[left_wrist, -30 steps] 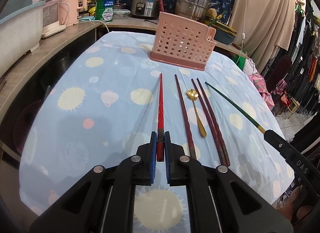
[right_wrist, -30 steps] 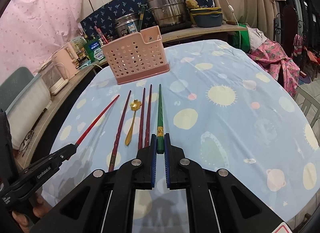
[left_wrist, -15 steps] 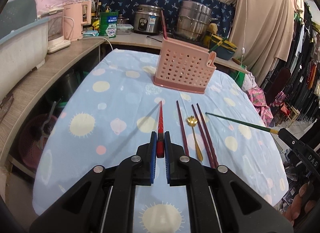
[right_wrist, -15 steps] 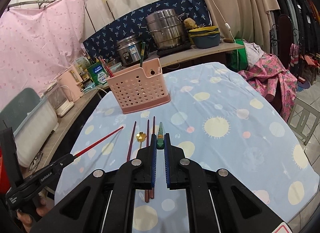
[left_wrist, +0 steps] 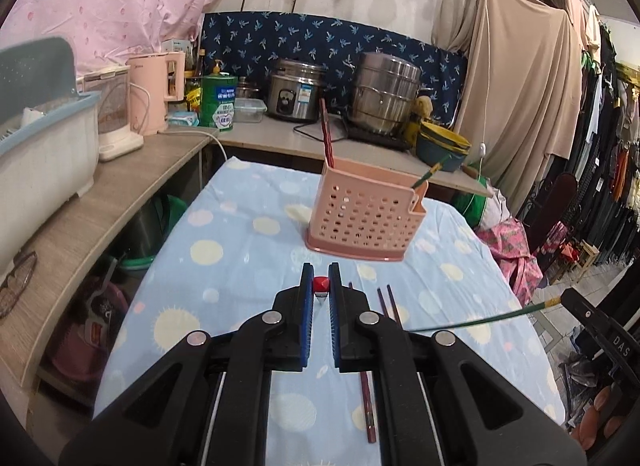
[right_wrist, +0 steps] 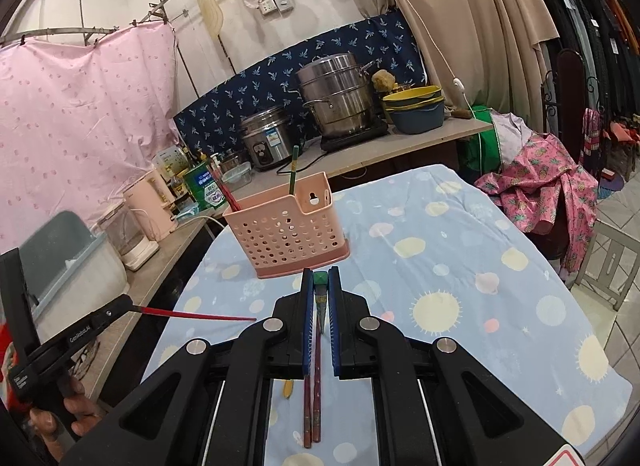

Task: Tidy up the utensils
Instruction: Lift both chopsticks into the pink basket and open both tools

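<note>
My left gripper (left_wrist: 321,290) is shut on a red chopstick (left_wrist: 321,285), held in the air pointing toward the pink utensil basket (left_wrist: 366,215). My right gripper (right_wrist: 321,286) is shut on a green chopstick (right_wrist: 321,280), also lifted and aimed at the basket (right_wrist: 286,231). Each chopstick shows from the side in the other view: the red one in the right wrist view (right_wrist: 196,314), the green one in the left wrist view (left_wrist: 480,316). The basket holds one red chopstick (left_wrist: 327,137) and one green chopstick (right_wrist: 293,169). Dark red chopsticks (right_wrist: 312,398) and a gold spoon (right_wrist: 288,388) lie on the blue tablecloth (right_wrist: 440,250).
A wooden counter (left_wrist: 80,209) runs along the left with a white bin (left_wrist: 44,149) and a pink kettle (left_wrist: 158,93). A rice cooker (left_wrist: 294,91), a steel pot (left_wrist: 384,91) and bowls (left_wrist: 442,143) stand behind the basket. Clothes racks (left_wrist: 600,169) line the right.
Both grippers have risen off the table with their chopsticks and tilted up toward the basket. The chopsticks now point forward in the air instead of lying on the cloth.
</note>
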{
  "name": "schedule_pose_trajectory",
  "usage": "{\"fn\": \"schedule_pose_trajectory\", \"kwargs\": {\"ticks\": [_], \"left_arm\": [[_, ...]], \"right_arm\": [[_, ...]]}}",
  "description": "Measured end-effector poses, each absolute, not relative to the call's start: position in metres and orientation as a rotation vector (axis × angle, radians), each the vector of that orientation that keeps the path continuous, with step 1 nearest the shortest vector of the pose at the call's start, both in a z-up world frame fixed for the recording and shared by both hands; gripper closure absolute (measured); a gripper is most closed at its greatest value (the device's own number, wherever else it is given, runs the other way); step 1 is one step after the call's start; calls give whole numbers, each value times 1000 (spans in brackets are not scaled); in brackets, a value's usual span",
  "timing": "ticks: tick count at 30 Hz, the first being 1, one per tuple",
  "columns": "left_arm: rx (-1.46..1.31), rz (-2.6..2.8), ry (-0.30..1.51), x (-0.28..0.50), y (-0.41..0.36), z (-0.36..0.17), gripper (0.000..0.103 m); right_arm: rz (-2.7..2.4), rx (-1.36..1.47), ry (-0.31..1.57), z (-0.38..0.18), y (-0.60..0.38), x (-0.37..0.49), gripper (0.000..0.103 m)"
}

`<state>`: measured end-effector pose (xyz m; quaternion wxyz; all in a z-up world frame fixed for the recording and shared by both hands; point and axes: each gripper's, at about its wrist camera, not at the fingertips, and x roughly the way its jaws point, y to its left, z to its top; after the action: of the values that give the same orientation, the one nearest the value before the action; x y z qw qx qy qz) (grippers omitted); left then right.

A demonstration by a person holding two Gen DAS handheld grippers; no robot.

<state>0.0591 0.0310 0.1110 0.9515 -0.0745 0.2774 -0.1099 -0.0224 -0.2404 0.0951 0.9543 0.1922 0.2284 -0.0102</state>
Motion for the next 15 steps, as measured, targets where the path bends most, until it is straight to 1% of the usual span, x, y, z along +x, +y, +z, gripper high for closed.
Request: {"fn": "schedule_pose_trajectory", "kwargs": {"ticks": [15], "left_arm": [[-156, -250, 472, 87, 20, 158, 96]], "right_arm": [[15, 410, 396, 128, -251, 2, 96]]}}
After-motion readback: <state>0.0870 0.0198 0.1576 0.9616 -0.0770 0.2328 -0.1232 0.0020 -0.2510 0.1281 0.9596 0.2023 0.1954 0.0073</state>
